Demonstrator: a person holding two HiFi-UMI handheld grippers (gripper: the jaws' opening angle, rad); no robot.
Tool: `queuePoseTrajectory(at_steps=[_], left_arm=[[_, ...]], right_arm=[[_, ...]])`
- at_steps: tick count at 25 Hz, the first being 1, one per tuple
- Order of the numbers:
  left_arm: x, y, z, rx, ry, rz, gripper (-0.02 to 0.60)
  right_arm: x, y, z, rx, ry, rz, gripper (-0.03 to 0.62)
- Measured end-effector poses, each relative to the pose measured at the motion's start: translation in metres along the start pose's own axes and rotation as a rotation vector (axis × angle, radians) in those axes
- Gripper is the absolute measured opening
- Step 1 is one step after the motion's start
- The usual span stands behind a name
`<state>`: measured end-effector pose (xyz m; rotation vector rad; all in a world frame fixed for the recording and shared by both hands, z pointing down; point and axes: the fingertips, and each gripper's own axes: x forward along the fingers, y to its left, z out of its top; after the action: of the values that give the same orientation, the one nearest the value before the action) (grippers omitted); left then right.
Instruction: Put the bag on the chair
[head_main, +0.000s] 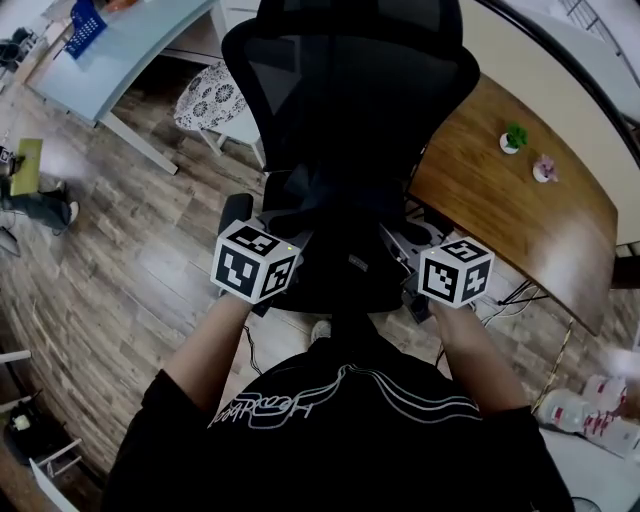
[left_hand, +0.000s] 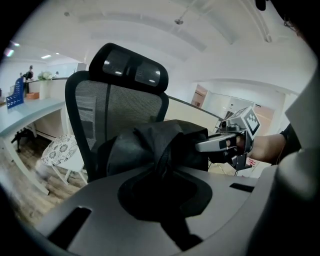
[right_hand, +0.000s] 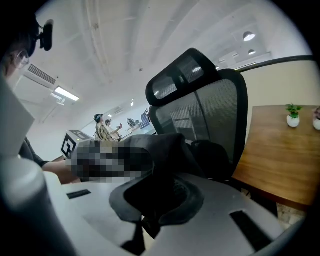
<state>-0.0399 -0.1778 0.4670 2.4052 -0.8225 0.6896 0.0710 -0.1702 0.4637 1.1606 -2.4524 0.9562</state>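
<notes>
Your left claw (left_hand: 161, 172) and right claw (right_hand: 160, 192) are each clamped shut on the black bag (left_hand: 150, 145), which is slung between them. The chair (head_main: 350, 100) lies directly ahead and below.

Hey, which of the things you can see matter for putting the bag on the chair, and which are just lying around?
Part of the job: black bag, gripped by the left gripper and the right gripper; black office chair.

Just lying about: wooden desk, green potted plant, pink potted plant, blue basket, patterned stool.
</notes>
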Motion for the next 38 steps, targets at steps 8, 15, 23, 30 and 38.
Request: queuePoseTrajectory(at_steps=[8,15,23,30,38], left_arm=[[0.032,0.034,0.008,-0.005,0.029,0.064,0.04],[0.061,0.065,0.0,-0.038,0.056,0.091,0.04],[0.084,0.093,-0.007,-0.095,0.064,0.124,0.04],[0.102,0.102,-0.011,-0.104,0.072,0.142,0.04],[0.109,0.105,-0.011,-0.137,0.046,0.143,0.041]], right_arm=[[0.039,-0.036,0.009,0.01,0.031,0.008,0.015],[0.073,-0.065,0.005,0.001,0.113,-0.012,0.02],[0.105,-0.082,0.004,0.029,0.124,-0.007,0.017],[0.117,-0.097,-0.004,0.053,0.184,-0.02,0.018],[0.12,-0.099,-0.007,0.055,0.238,-0.009,0.034]])
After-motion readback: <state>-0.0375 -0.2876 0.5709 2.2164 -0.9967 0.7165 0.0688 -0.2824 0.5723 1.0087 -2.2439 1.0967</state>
